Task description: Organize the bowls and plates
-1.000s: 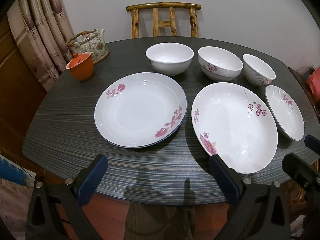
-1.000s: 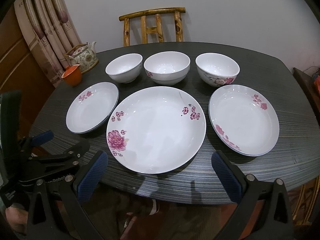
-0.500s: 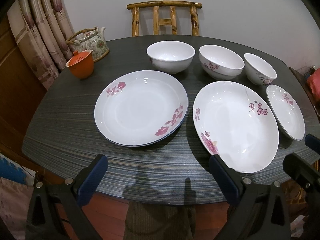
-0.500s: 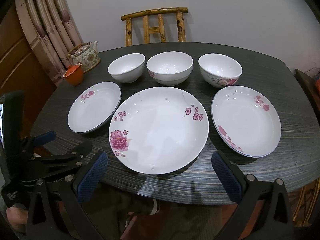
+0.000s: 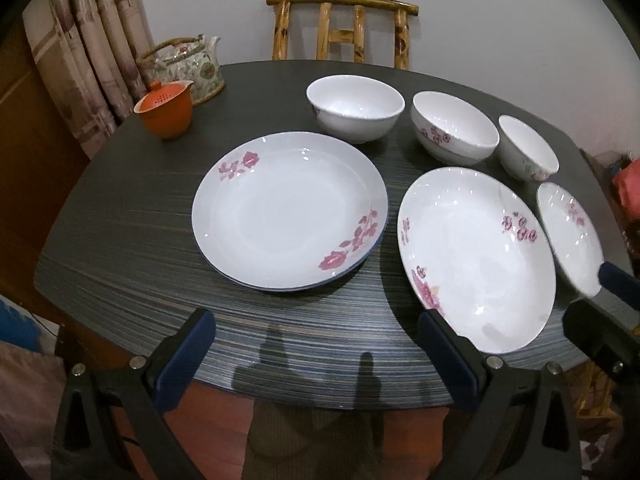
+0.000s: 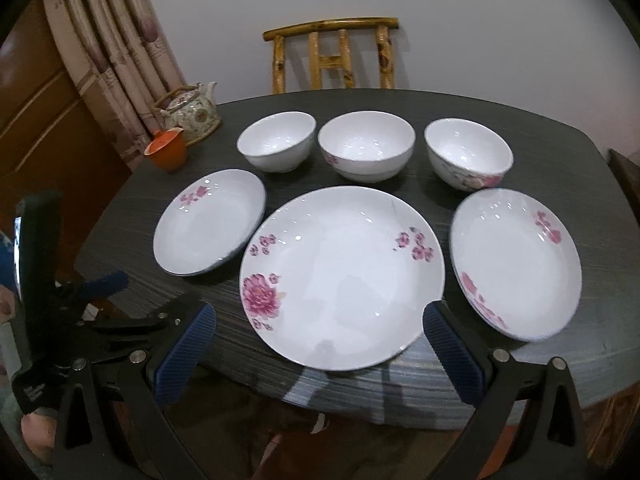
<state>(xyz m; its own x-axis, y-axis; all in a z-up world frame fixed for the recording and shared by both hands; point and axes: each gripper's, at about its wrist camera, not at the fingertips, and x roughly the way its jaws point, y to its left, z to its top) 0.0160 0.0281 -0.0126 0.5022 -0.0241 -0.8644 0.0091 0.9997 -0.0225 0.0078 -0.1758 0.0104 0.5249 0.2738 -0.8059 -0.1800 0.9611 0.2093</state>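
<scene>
1. The large white round ceramic plate with a pink peony (image 6: 342, 276) is lying straight ahead of the right gripper (image 6: 318, 336), its near rim sitting between the two spread jaws; nothing is being gripped, the jaws standing released and wide apart.
2. The medium white plate with rose sprays (image 5: 290, 210) is lying ahead of the left gripper (image 5: 316, 342), beyond its spread, empty jaws; the big peony plate is sitting just past its right jaw in that view.
3. The small white dish with pink blossoms (image 6: 516, 262) is resting to the right of the right jaw; three white ceramic bowls (image 6: 366, 144) are standing in a row farther out, each apart from the others.
4. Judging from this, the organizing is hardly starting; no plate is stacked, no bowl nested, and all six pieces are waiting on the dark striped table (image 5: 120, 248).
5. Farther off, an orange lidded cup (image 5: 165, 109), a floral teapot (image 5: 188, 66) and a bamboo chair (image 5: 342, 24) are standing behind.
6. The dish is being cut off by the right gripper in the left view; a blurred hand is showing at the lower left edge of the right view.
</scene>
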